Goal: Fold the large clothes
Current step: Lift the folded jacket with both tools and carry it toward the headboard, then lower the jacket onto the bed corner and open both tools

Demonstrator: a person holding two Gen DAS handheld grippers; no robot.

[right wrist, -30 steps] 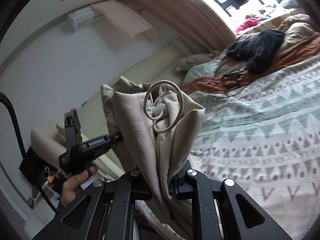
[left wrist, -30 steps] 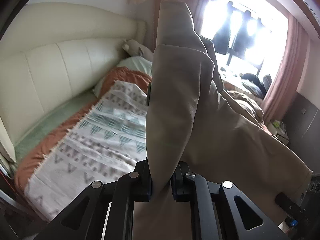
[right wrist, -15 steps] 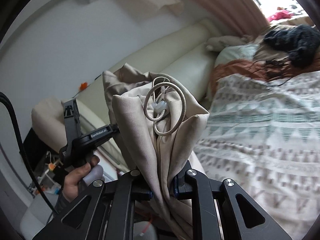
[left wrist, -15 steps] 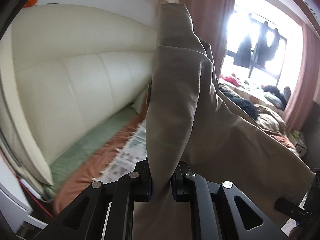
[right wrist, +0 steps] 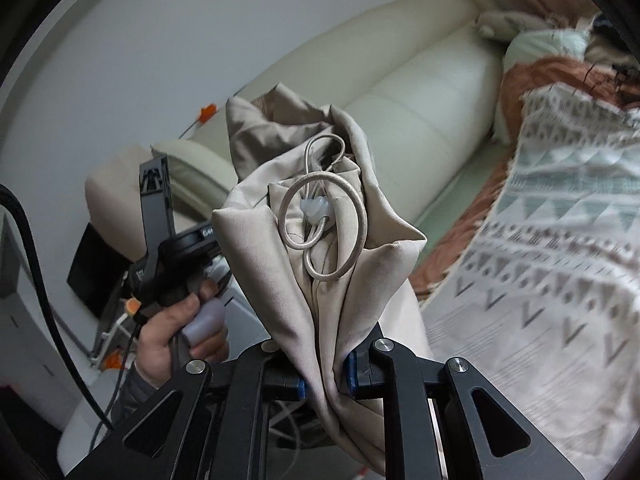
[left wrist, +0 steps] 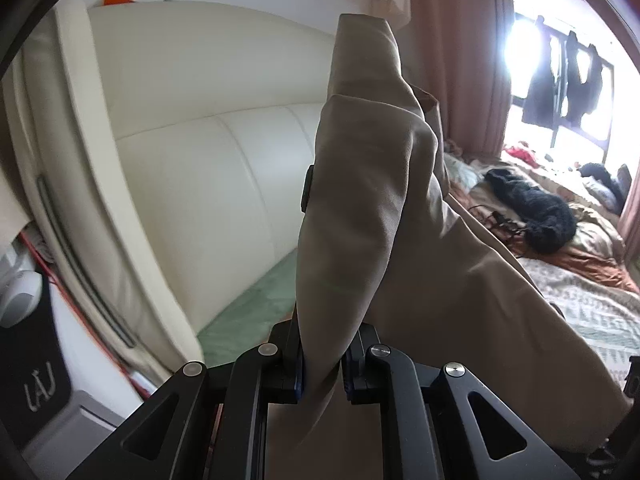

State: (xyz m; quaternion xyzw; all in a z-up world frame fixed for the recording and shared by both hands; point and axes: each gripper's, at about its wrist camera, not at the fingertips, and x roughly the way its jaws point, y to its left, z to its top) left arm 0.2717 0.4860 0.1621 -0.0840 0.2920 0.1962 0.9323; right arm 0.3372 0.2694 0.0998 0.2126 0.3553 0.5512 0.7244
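Note:
A large beige garment (left wrist: 372,208) hangs in the air, pinched in both grippers. My left gripper (left wrist: 322,364) is shut on a fold of it, and the cloth drapes away to the lower right. My right gripper (right wrist: 323,376) is shut on a bunched part of the same garment (right wrist: 320,280) that carries an elastic drawcord loop with a clear toggle (right wrist: 316,210). The left gripper with the hand holding it (right wrist: 176,276) shows to the left in the right wrist view. The fingertips of both grippers are hidden by cloth.
A cream padded headboard (left wrist: 192,184) fills the left. The bed carries a white patterned blanket (right wrist: 560,264) over a rust-orange cover (right wrist: 532,76), a green sheet (left wrist: 248,312), a black garment (left wrist: 536,212) and pillows. A bright window with pink curtains (left wrist: 460,52) is at the far right.
Both grippers have swung left with the garment held. The views now face the headboard and bedside more, and the blanket has slid to the right edge.

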